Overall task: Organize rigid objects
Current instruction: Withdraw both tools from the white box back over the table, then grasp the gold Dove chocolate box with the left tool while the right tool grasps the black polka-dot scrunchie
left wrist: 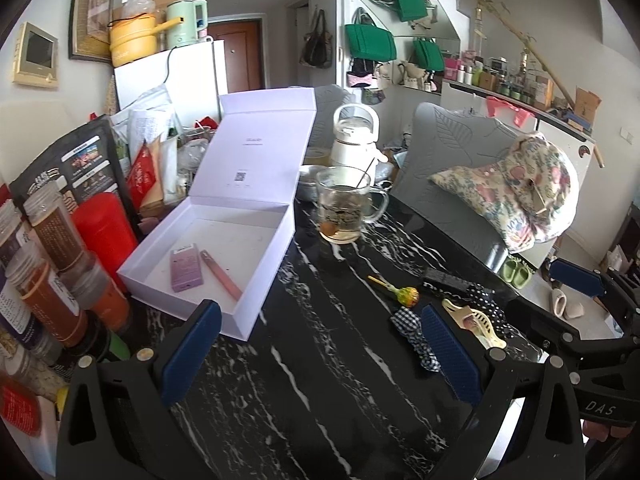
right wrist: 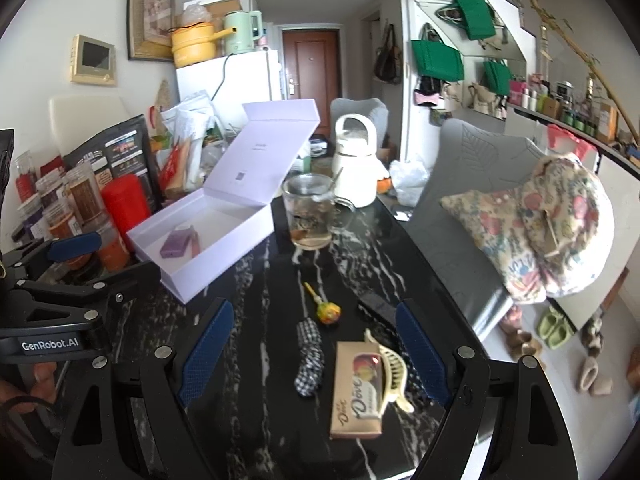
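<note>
A white box (left wrist: 208,256) stands open on the black marble table (left wrist: 320,380), holding a purple card pack (left wrist: 186,270) and a pink pen (left wrist: 222,276). My left gripper (left wrist: 320,356) hovers open over bare table in front of the box. To its right lie a lollipop (left wrist: 404,294), a gingham cloth tie (left wrist: 412,332) and a cream hair claw (left wrist: 476,322). My right gripper (right wrist: 314,356) is open. The gingham tie (right wrist: 310,356), a Dove chocolate box (right wrist: 358,392) and the hair claw (right wrist: 390,368) lie between its pads, untouched. The lollipop (right wrist: 326,312) is just beyond them.
A glass mug with a spoon (left wrist: 348,208) and a white kettle (left wrist: 356,136) stand behind the box. Jars, a red can (left wrist: 104,232) and packets crowd the left side. A grey chair with a floral cushion (left wrist: 520,188) is on the right. A black flat item (right wrist: 376,306) lies near the lollipop.
</note>
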The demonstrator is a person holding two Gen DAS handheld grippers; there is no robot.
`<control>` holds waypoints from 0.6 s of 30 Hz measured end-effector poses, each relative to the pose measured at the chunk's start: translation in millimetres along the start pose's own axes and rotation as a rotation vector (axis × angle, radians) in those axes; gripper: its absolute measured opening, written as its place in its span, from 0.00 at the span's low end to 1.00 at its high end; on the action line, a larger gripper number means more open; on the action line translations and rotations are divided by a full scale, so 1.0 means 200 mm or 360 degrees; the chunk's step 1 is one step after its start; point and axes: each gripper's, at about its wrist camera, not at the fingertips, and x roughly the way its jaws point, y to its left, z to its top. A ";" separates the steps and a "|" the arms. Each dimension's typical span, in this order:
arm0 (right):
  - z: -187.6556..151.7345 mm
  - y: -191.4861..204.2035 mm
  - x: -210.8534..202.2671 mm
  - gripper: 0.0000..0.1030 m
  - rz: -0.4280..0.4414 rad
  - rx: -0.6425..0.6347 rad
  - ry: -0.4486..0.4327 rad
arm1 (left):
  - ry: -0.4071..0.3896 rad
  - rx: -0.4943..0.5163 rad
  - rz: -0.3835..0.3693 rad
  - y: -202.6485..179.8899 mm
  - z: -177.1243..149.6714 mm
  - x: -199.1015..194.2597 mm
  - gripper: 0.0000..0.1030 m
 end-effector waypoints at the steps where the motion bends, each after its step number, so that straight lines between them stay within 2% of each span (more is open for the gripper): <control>1: -0.01 -0.01 0.00 0.82 -0.0008 0.0009 0.0004 | 0.0007 0.0004 -0.0014 -0.02 0.00 0.01 0.99; 18: -0.24 -0.38 0.04 0.82 -0.0065 0.0203 0.0090 | 0.0120 0.0090 -0.0171 -0.33 -0.10 0.20 0.99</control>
